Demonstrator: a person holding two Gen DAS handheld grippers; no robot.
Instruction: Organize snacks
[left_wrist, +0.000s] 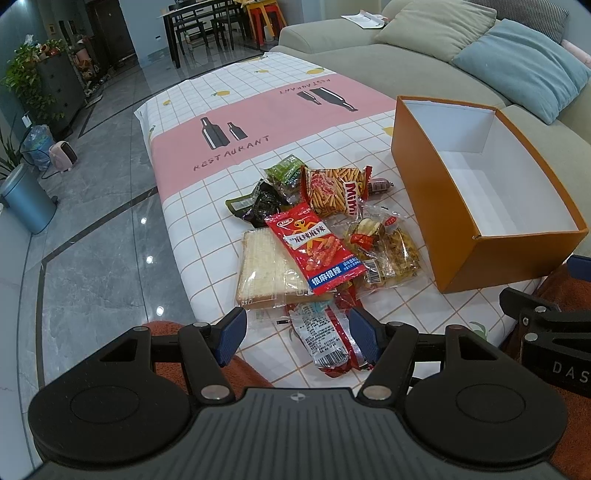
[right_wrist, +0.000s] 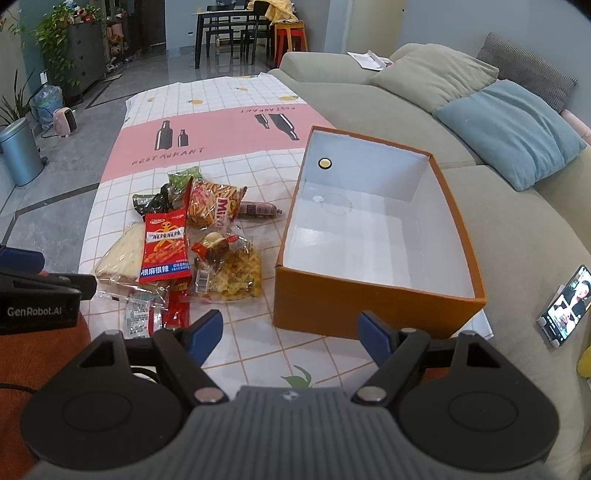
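Left gripper (left_wrist: 298, 334) jaws apart over red packet (left_wrist: 316, 248) at 12 o'clock | right gripper (right_wrist: 291, 336) jaws apart, orange box (right_wrist: 373, 306) at 1 o'clock | packets look light, crinkly, slippery; pinch a sealed edge

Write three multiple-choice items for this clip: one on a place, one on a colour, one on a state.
1. Where does the sausage lie?
A. inside the box
B. on the tablecloth between the Mimi stick bag and the box
C. on the sofa

2. What colour is the outside of the box?
A. orange
B. green
C. black

3. What state is the right gripper in?
A. shut on a bag
B. shut on nothing
C. open, holding nothing

Answers: 1 B, it rests beside the Mimi stick bag, outside the box wall. 2 A, the outer walls are orange, the inside white. 3 C, its blue pads stand wide apart over the tablecloth.
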